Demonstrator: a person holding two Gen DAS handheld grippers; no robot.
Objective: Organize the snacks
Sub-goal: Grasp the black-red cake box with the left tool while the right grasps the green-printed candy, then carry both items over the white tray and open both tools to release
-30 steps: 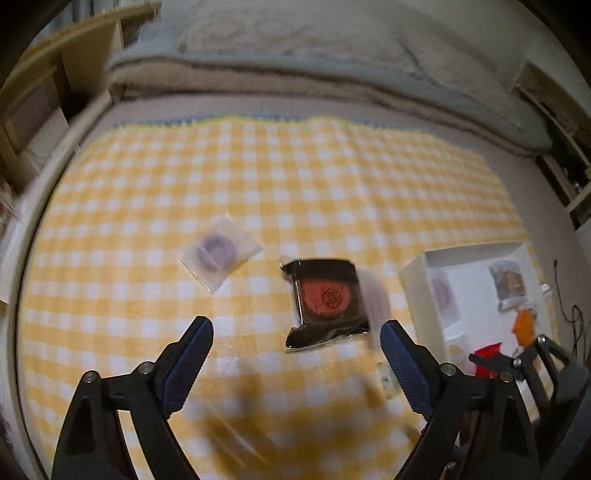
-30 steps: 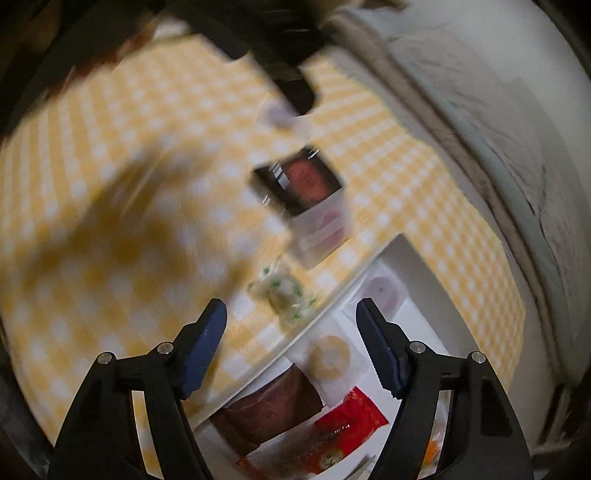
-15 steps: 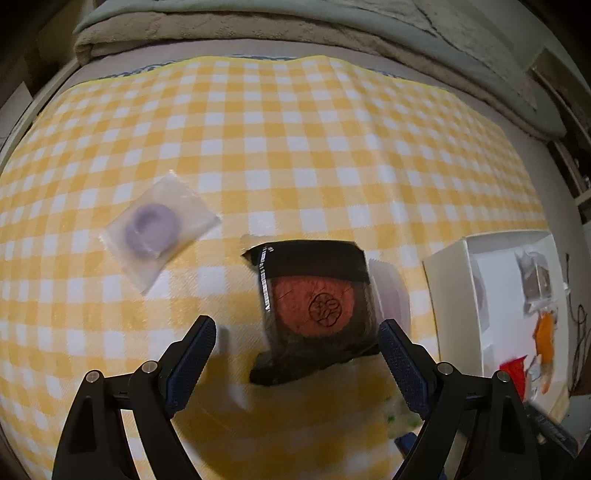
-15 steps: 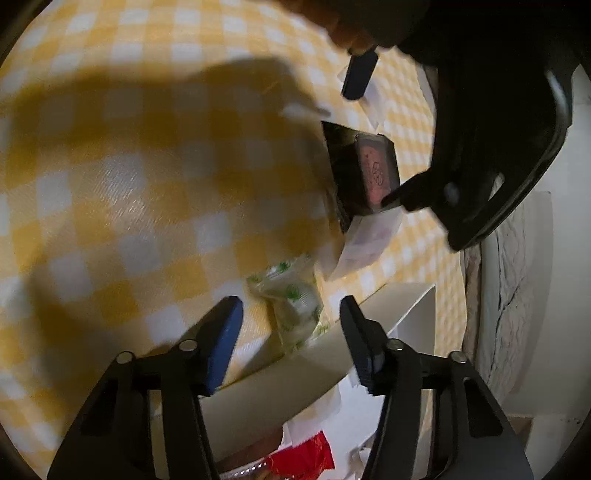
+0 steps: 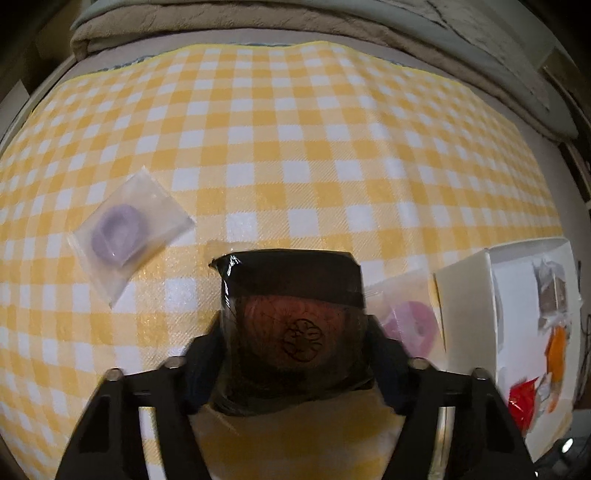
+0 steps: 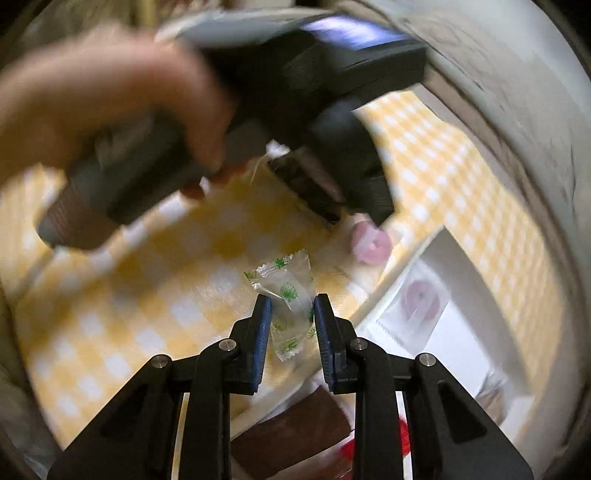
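Closing from both sides, our left gripper has its jaws around the dark-wrapped snack, a black packet with a reddish round face and a printed emblem; the blue pads seem to meet the wrapper's edges, though we cannot tell how firmly they press; the packet lies on the yellow checked tablecloth, tilted up toward the camera. Our right gripper is closing too, its jaws narrow, with the clear candy wrapper printed in green between the pads; the pads sit just beside the wrapper, and we cannot tell whether they pinch it yet; the candy rests on the cloth near the rim of the white box.

To the left of the dark packet lies a clear sachet holding a lilac ring, well apart from it; just to the right, a pink ring in clear wrap lies between the packet and the white box's wall; inside the box we see a red wrapper, an orange piece and a brownish packet. In the right wrist view a hand grips the left tool's handle, blurred. A grey blanket runs beyond the cloth's far edge.
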